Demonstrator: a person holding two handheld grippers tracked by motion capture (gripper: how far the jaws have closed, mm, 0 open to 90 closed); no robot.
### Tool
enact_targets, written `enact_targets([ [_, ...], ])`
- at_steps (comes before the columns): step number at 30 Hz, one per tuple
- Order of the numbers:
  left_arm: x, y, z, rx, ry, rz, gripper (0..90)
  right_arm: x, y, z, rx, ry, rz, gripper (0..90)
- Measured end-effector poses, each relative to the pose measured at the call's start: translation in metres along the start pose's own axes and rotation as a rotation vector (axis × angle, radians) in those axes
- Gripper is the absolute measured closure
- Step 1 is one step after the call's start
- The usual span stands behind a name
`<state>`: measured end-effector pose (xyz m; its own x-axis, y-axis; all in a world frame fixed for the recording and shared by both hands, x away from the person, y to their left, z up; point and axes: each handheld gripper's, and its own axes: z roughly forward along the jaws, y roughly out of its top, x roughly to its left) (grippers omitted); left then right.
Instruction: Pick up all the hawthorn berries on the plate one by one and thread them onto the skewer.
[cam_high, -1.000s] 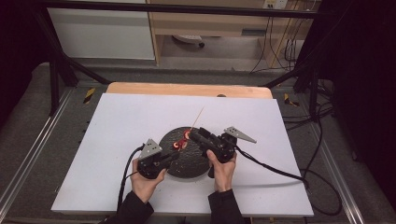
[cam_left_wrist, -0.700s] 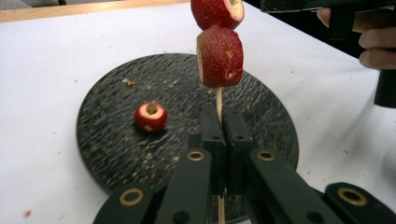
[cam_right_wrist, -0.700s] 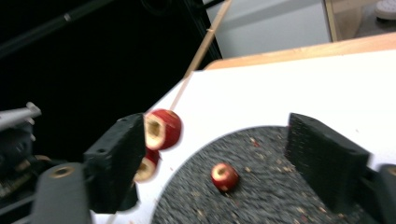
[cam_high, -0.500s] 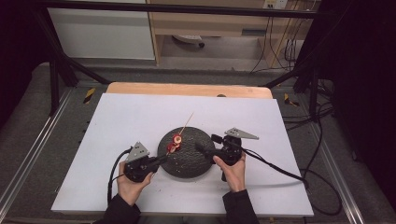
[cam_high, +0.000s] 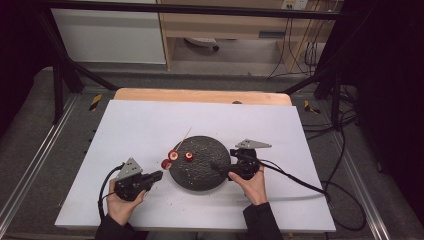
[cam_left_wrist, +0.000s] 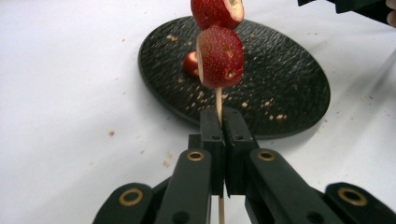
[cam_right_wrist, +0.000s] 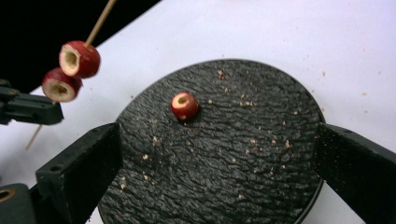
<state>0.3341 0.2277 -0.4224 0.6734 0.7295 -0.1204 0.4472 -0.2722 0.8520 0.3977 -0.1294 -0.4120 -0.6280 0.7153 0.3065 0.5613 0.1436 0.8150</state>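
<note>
While looking down from the high view, seeing the left gripper (cam_high: 159, 174) clamping the skewer (cam_high: 181, 142) just left of the dark plate (cam_high: 200, 175), stick slanting up and away over its rim. Along the left gripper view, gripping only the skewer's bare end below two fruits (cam_left_wrist: 219, 56), so risking tipping or slipping. From the right gripper view, standing wide apart around the plate, one loose fruit (cam_right_wrist: 185, 105) lying on it, likely to roll if nudged.

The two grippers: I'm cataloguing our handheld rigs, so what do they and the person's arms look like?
Both are black. The left gripper and right gripper each carry a grey three-cornered plate on top and trail a black cable. In the left gripper view, the jaw links show brass-coloured rivets. In the right gripper view, the pads look flat and matte. The person wears dark sleeves.
</note>
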Motion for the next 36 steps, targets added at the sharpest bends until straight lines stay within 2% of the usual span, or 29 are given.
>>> enact_targets([
  [3,0.005,-0.004,-0.005,0.003,0.008,-0.007,88.3,0.001,0.002,0.003,0.028,-0.006,-0.006,3.1],
  [10,0.015,-0.012,-0.014,0.019,0.015,-0.006,88.3,0.009,0.013,0.012,0.103,-0.021,-0.067,3.0],
  [15,0.019,-0.015,-0.02,0.012,0.022,-0.013,88.3,0.015,0.024,0.018,0.149,-0.024,-0.108,3.3],
  [17,0.02,-0.015,-0.021,0.012,0.024,-0.01,88.3,0.018,0.029,0.022,0.162,-0.021,-0.106,3.5],
  [25,0.024,-0.019,-0.024,0.016,0.028,-0.017,88.3,0.027,0.044,0.042,0.241,-0.039,-0.159,4.5],
  [36,0.027,-0.019,-0.025,0.013,0.029,-0.023,88.3,0.036,0.061,0.071,0.307,-0.048,-0.184,5.4],
])
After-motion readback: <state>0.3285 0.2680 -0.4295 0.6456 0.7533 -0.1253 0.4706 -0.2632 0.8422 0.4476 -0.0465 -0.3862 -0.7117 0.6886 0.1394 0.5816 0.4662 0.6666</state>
